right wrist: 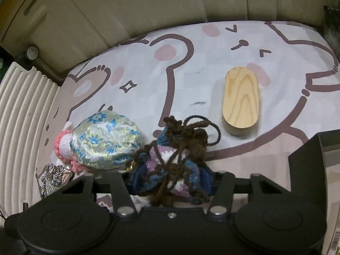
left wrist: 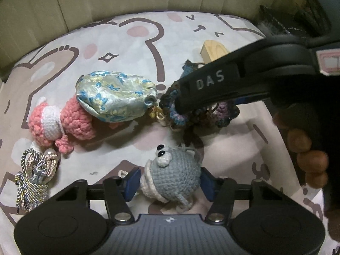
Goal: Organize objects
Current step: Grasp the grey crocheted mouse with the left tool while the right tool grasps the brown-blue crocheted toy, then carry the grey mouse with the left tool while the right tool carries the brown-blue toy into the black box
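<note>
A: How many things lay on the cartoon-bear cloth (right wrist: 191, 80)?

B: Six, one of each: a grey crocheted round creature (left wrist: 176, 172), a pink-and-white crocheted doll (left wrist: 63, 121), a blue-flowered brocade pouch (left wrist: 114, 95), a dark multicoloured crocheted pouch (right wrist: 176, 161), a silver knotted cord (left wrist: 36, 180) and an oval wooden block (right wrist: 241, 102).

A: And your grippers?

B: Your left gripper (left wrist: 170, 183) straddled the grey creature, pads touching its sides. Your right gripper (right wrist: 170, 178) had clamped the dark pouch beside the brocade one.

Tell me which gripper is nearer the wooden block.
Right. The right gripper, around the dark crochet pouch, sits just beside the wooden block; the left gripper, around the grey crochet toy, is farther back.
</note>
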Motion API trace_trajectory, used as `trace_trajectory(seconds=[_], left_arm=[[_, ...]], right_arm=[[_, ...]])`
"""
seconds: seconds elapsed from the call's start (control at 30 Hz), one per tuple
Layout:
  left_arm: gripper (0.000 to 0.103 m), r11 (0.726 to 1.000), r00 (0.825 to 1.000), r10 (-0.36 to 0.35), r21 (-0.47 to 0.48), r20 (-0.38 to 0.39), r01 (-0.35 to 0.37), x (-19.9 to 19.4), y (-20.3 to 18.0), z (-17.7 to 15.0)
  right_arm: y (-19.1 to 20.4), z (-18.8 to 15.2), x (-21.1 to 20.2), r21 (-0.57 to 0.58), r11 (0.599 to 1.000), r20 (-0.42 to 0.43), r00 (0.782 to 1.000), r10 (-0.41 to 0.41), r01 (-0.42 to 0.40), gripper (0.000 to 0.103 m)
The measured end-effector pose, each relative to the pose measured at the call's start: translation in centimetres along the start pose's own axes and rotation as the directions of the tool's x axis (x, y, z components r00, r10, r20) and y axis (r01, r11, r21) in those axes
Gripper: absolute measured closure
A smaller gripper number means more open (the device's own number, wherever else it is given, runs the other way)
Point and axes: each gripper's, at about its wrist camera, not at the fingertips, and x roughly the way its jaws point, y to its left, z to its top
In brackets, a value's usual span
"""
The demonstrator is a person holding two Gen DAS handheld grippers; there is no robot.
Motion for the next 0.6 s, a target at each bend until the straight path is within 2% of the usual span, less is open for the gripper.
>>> trace_trajectory(seconds=[0.1, 0.23, 0.6], left_arm=[[0.045, 1.000, 1.000, 0.004, -0.002, -0.005, -0.004, -0.2, 0.1, -0.2], [0.045, 1.000, 1.000, 0.018, -0.021, 0.005, -0.018, -1.0, 0.5, -0.3], [0.045, 0.989, 0.992, 0.056, -0.142, 0.117, -0.039, -5.5, 2.2, 0.4]], right_arm=[[0.1, -0.2, -0.6, -0.019, 1.000, 0.007, 1.000, -0.003, 0.003, 0.065], [0.0, -0.5, -1.9, -0.047, 0.998, 0.032, 0.999, -0.034, 0.035, 0.067], [-0.1, -1.0, -7.2, -0.075, 0.995, 0.108, 0.992, -0.061, 0.069, 0.068]])
